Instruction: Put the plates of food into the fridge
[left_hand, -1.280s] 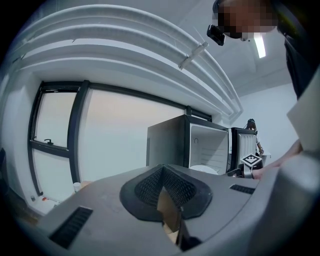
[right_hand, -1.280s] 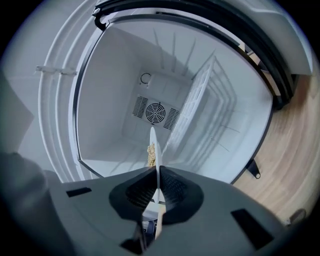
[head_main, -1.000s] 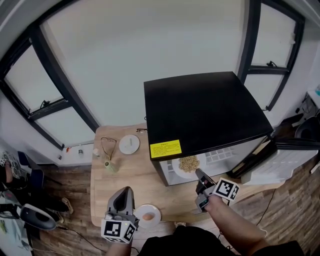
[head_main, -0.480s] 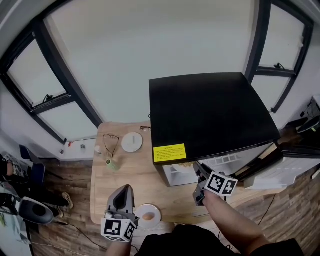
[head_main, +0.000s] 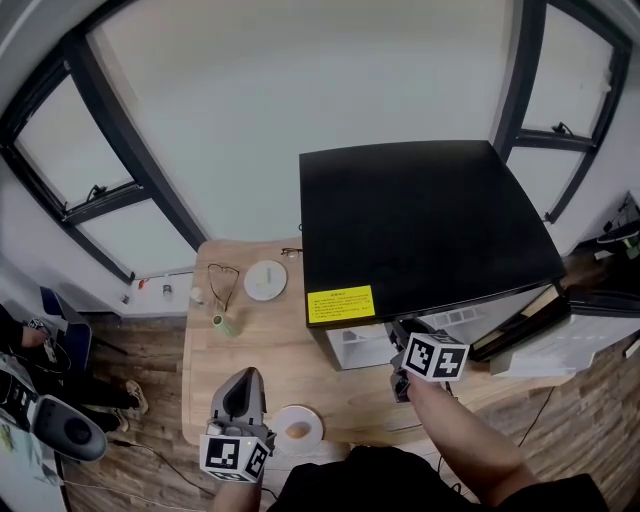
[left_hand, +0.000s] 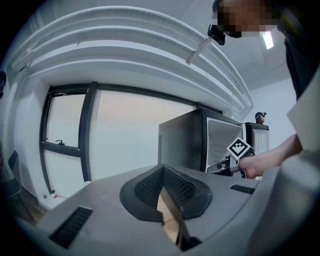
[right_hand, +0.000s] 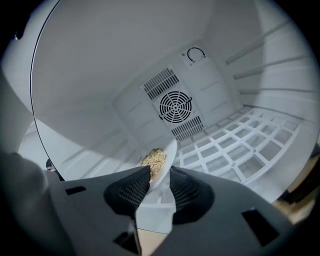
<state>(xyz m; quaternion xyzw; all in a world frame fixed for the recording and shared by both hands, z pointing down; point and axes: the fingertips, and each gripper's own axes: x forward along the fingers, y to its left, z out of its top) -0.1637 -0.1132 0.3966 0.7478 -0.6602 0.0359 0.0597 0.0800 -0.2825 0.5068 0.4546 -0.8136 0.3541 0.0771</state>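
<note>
Right gripper view: right tongs (right_hand: 160, 171), just opening, stand apart around plate of food (right_hand: 156, 159); left tongs (left_hand: 161, 186) pressed together.

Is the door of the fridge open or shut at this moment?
Open. The door stands swung out at the right of the fridge, and the white inside shows below the black top in the head view.

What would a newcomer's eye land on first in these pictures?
The black-topped fridge with its door open stands at the table's right, a yellow sticker on its front edge. The right hand-held gripper reaches inside; its jaws have just been opening, a plate of food between them. A second plate waits on the table by the left hand-held gripper.
</note>
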